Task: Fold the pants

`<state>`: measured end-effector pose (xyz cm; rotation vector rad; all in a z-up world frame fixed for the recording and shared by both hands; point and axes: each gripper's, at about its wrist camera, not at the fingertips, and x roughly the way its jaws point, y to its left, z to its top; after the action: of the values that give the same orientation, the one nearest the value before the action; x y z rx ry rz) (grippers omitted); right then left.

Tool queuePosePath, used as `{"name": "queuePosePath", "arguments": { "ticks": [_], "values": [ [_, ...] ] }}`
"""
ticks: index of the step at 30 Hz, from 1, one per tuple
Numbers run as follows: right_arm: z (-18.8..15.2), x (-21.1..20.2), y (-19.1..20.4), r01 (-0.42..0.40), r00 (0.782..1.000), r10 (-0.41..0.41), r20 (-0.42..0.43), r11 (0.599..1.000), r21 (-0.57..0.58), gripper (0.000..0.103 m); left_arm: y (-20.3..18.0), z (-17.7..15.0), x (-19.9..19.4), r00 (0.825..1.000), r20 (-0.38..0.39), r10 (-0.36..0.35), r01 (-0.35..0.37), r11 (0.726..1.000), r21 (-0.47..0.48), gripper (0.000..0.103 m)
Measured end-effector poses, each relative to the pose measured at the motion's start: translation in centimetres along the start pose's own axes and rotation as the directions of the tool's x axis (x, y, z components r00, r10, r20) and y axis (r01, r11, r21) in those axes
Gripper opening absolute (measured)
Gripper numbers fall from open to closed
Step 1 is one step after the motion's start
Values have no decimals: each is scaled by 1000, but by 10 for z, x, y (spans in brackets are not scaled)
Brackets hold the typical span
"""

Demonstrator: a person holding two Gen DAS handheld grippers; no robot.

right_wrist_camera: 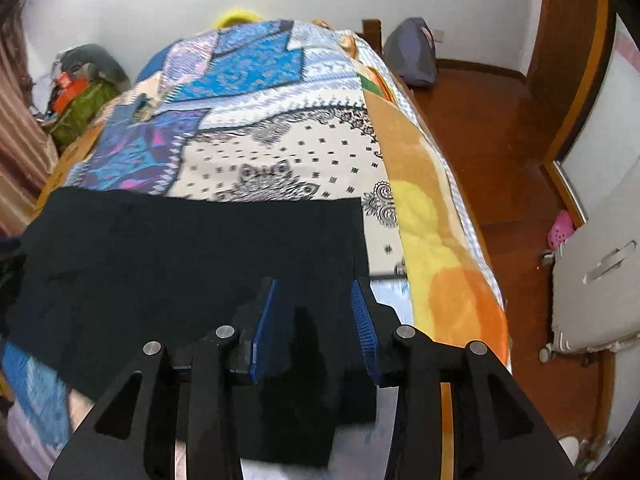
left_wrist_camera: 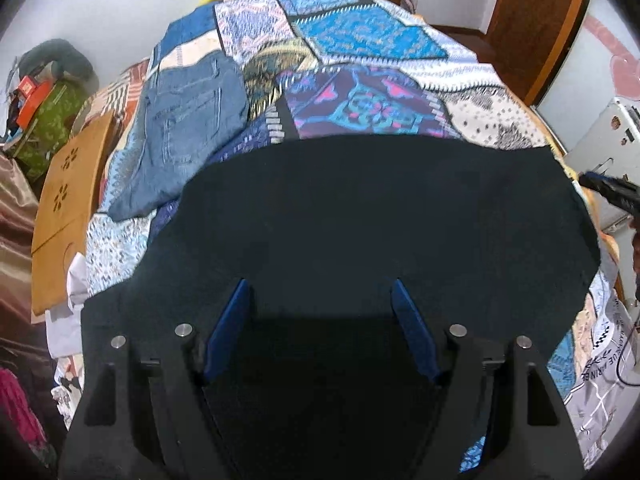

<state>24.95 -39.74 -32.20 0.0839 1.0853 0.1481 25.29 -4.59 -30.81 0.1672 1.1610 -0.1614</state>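
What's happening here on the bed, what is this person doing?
A person is folding black pants spread on a patchwork bedspread, working a handheld tool in each hand. The left tool hangs open over the middle of the dark cloth. The right tool is open too, above the pants' right edge. Neither grips anything right now. Blue jeans, apparently already folded, lie further back on the left.

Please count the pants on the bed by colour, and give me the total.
Black pants: 1, spread flat under both claws
Blue denim pants: 1, folded, lying farther back on the patterned bedspread
Total: 2
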Motion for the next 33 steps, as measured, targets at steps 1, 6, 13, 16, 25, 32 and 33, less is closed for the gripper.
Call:
{"name": "queuePosePath", "arguments": {
  "ticks": [1, 6, 13, 16, 25, 32, 33],
  "values": [
    [3, 8, -1, 11, 1000, -12, -7, 1000, -6, 35, 0, -2, 4, 1000, -6, 2, -2, 1000, -3, 73],
    [7, 33, -10, -3, 999, 3, -50, 1000, -3, 35, 6, -5, 9, 1000, 13, 11, -10, 1000, -26, 87],
    [4, 31, 0, 5, 1000, -5, 3, 998, -68, 19, 13, -6, 14, 1000, 13, -11, 12, 996, -87, 94],
    [2, 29, 11, 57, 998, -53, 30, 989, -133, 12, 9, -5, 13, 1000, 19, 9, -7, 997, -77, 94],
    [25, -4, 7, 154, 972, -124, 202, 978, -139, 8, -1, -5, 8, 999, 30, 38, -37, 999, -35, 94],
    [27, 54, 6, 132, 991, -131, 14, 983, -125, 11, 11, -3, -7, 996, 79, 43, -39, 998, -56, 94],
    [27, 52, 8, 148, 989, -146, 23, 980, -130, 13, 20, -3, -13, 994, 92, 51, -44, 996, -74, 94]
  ]
}}
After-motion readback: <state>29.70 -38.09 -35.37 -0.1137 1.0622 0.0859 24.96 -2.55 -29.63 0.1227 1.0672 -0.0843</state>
